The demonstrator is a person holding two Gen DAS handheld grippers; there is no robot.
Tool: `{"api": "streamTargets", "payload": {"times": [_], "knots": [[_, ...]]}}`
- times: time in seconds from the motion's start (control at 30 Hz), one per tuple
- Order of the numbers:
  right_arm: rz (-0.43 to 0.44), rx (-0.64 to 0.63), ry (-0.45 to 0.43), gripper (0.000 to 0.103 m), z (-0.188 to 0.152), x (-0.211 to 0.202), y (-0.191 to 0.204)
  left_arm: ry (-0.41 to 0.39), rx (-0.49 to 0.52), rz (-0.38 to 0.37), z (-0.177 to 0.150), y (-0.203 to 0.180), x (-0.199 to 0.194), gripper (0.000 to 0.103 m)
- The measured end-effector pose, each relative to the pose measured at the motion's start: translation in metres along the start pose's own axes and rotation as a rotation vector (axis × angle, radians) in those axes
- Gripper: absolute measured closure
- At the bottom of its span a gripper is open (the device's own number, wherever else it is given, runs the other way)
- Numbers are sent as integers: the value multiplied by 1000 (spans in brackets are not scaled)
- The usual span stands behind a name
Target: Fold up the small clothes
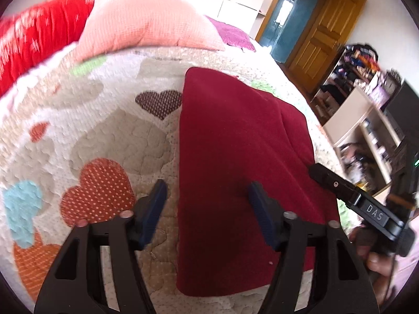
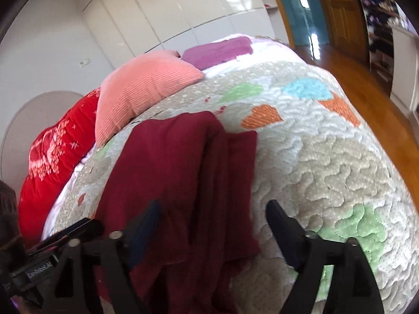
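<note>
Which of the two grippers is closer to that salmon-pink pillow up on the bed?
Left, by a little, as far as I can judge. The left gripper hangs open over the dark red garment's left edge, on the pink pillow's side. The right gripper straddles the garment's opposite edge.

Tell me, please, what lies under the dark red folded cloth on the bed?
The dark red folded cloth rests on a cream quilted bedspread with coloured hearts, which shows all around it. Whatever quilt pattern lies directly beneath the cloth is covered.

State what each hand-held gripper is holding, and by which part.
Nothing is held. The left hand-held gripper and right hand-held gripper are both open above the dark red garment, gripping no part.
</note>
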State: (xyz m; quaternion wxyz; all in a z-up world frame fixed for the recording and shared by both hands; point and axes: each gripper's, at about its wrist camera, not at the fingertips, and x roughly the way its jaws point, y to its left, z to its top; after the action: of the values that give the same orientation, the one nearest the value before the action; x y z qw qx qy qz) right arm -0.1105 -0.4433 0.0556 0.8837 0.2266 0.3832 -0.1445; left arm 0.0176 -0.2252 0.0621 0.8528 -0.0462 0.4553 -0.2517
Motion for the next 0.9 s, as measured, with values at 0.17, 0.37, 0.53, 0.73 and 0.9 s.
{"api": "streamTargets", "payload": {"times": [0.17, 0.37, 0.53, 0.73, 0.9], "knots": [[84, 45, 55, 11, 3, 25, -11, 37, -139, -123, 3, 18, 24, 25], [121, -70, 59, 31, 4, 36, 12, 94, -134, -198, 8, 9, 51, 25], [138, -101, 24, 53, 0, 5, 31, 52, -68, -187, 2, 1, 16, 46], [286, -76, 90, 54, -47, -36, 62, 13, -9, -141, -44, 12, -67, 46], [146, -191, 178, 41, -89, -34, 80, 80, -36, -55, -94, 38, -80, 43]]}}
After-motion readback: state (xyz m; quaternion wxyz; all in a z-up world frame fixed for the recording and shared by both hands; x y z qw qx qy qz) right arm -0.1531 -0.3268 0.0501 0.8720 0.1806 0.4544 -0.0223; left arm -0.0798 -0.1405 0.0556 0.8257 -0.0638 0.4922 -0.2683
